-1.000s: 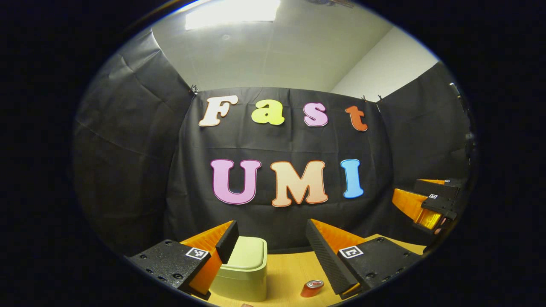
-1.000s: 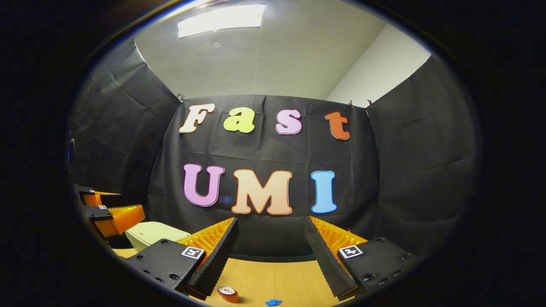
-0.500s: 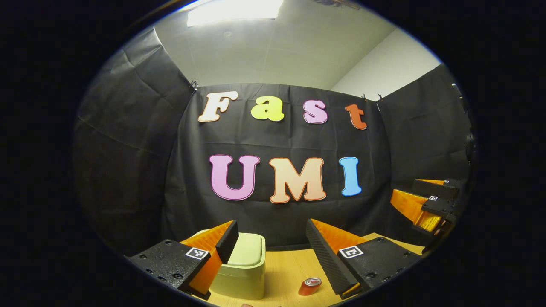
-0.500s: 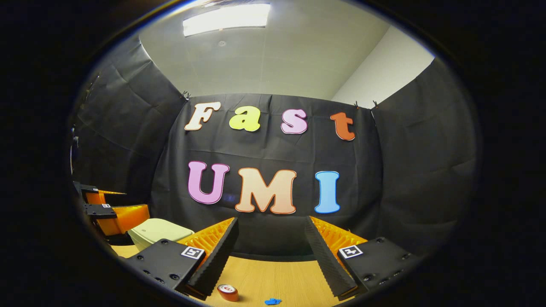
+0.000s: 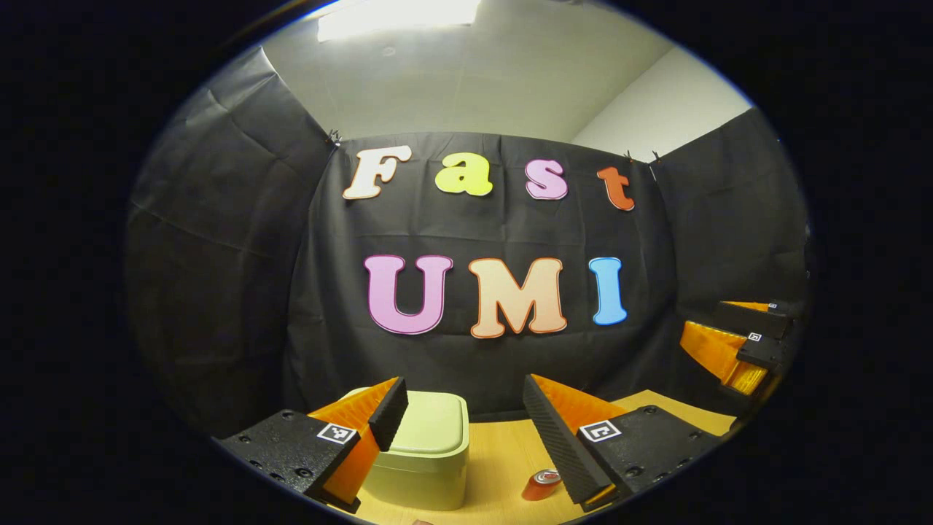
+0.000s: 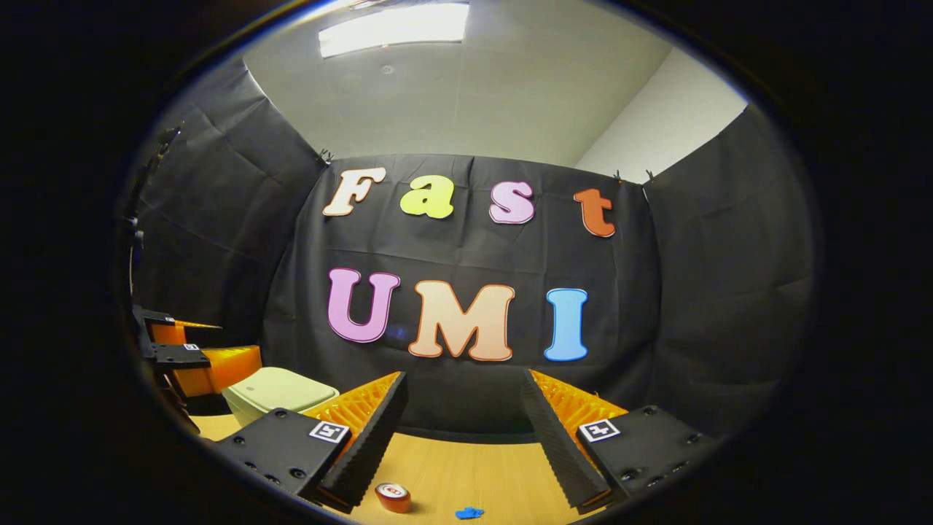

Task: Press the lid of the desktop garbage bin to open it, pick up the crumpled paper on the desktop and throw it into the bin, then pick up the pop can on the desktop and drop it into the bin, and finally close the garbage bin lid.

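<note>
Ahead, in the left gripper view, the left gripper (image 5: 459, 415) is spread wide, empty, above the wooden desktop (image 5: 496, 459). Its left finger overlaps the closed garbage bin (image 5: 426, 456); the pop can (image 5: 541, 484) lies on its side beside the right finger.

Likewise, in the right gripper view, the right gripper (image 6: 463, 415) is released, holding nothing. The pop can (image 6: 393, 497) lies near a blue scrap (image 6: 469, 513), bare desktop (image 6: 466, 467) between the fingers; the garbage bin (image 6: 277, 394) stands far left.

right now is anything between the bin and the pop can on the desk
No. In the left gripper view, bare desktop separates the bin from the pop can.

Recording booth in an office-type rm: black cloth walls (image 6: 729, 292), wood tabletop (image 6: 466, 474), white ceiling w/ panel light (image 6: 393, 25).
</note>
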Tool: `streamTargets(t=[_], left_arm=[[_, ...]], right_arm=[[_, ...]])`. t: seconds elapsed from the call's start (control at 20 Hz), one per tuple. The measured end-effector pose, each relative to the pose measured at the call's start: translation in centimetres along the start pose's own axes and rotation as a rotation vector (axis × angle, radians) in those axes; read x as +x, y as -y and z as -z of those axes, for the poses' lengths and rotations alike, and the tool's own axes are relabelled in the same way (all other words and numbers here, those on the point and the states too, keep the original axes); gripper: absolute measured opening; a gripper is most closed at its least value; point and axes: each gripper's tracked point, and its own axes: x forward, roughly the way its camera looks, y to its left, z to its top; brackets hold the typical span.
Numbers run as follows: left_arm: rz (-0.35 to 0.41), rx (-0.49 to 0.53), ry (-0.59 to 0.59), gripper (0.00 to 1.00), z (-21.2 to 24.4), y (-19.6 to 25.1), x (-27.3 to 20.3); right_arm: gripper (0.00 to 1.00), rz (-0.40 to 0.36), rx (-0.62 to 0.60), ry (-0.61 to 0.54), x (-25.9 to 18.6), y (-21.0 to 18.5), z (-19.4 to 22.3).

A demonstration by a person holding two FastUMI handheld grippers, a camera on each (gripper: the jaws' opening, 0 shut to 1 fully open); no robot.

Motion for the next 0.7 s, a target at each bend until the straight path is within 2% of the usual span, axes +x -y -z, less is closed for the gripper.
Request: streamTargets(t=[0.1,0.3,0.4,0.7], left_arm=[[0.0,-0.004,-0.002,0.94,0.2,-0.7,0.3],[-0.012,-0.018,-0.039,0.83,1.6,-2.3,1.2],[-0.015,-0.016,-0.064,0.72,2.7,-3.4,1.6],[-0.033,-0.05,-0.114,0.41,5.1,-7.1,4.1]], right_arm=[[0.98,0.014,0.024,0.005,0.4,0.2,-0.1],[0.98,0.032,-0.014,0.018,0.7,0.0,-0.4],[1.0,0.042,-0.02,0.02,0.9,-0.3,-0.4],[0.98,0.088,-0.001,-0.029,1.0,-1.4,1.0]])
